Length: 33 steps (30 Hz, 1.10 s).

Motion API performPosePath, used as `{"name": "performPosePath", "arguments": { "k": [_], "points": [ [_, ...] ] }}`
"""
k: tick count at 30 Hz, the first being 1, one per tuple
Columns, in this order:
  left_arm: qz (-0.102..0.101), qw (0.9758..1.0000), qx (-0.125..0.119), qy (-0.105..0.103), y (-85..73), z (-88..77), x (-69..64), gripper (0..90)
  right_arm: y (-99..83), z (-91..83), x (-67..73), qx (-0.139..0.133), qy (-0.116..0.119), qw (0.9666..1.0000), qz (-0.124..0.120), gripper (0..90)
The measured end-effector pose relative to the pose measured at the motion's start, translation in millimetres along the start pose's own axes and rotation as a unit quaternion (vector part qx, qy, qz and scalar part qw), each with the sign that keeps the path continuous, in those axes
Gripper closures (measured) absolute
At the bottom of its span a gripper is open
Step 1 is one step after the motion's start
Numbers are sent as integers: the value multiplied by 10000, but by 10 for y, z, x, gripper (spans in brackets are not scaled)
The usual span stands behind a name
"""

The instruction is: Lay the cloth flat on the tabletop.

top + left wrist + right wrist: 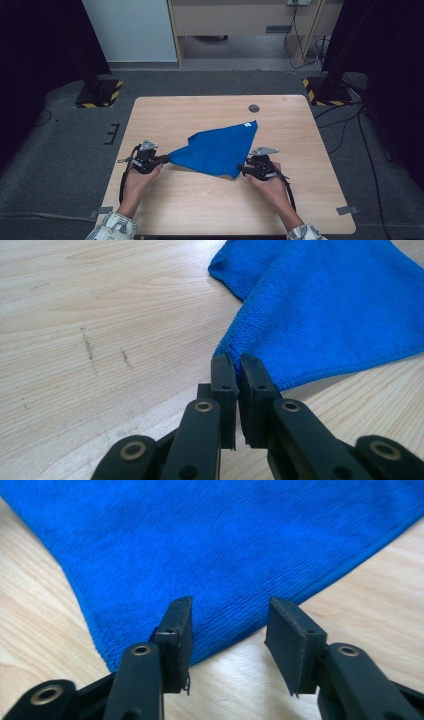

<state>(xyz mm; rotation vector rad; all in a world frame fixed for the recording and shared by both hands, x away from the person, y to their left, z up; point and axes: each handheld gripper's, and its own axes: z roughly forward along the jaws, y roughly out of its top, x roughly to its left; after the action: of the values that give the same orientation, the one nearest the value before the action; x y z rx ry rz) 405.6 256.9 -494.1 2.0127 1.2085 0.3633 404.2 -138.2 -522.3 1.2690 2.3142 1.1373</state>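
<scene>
A blue cloth (220, 147) lies folded into a rough triangle on the wooden table (200, 205), with a small white tag at its far corner. My left gripper (167, 159) is shut on the cloth's left corner; in the left gripper view the jaws (239, 365) pinch the tip of the cloth (325, 305). At the cloth's near right corner is my right gripper (241, 170). In the right gripper view its jaws (230, 615) stand apart over the cloth's edge (215, 540), and the pads do not press on it.
A round grey cable hole (254, 108) sits in the table's far right part. Black stands with yellow-striped bases rest on the carpet at the far left (100, 92) and far right (325, 92). Cables trail on the floor to the right.
</scene>
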Motion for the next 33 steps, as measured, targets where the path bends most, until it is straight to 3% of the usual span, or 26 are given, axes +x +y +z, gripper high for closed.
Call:
{"name": "performPosePath", "arguments": {
  "k": [3,9,13,16,23,26,29,33],
  "points": [
    [-17,10000,-7,-8,0,10,4,857,-29,19,40,25,85,10000,-13,505],
    [-17,10000,-17,-4,-4,1,3,856,-62,75,138,188,-24,9996,-230,496],
    [1,10000,11,-11,-4,18,-2,856,-87,-36,155,117,-81,9996,-243,498],
    [7,10000,19,-6,-3,32,-9,856,-136,-117,171,52,10,9997,-256,516],
    [-6,10000,16,6,-6,22,1,855,-128,16,208,153,23,9995,-284,498],
    [3,10000,29,-13,-6,26,-5,854,-133,32,243,185,-115,9985,-502,597],
    [14,10000,3,-68,0,21,-36,854,-136,2,210,216,-125,9986,-457,750],
    [75,9997,7,-234,4,42,-160,852,-143,-51,140,269,-71,9988,-396,852]
  ]
}}
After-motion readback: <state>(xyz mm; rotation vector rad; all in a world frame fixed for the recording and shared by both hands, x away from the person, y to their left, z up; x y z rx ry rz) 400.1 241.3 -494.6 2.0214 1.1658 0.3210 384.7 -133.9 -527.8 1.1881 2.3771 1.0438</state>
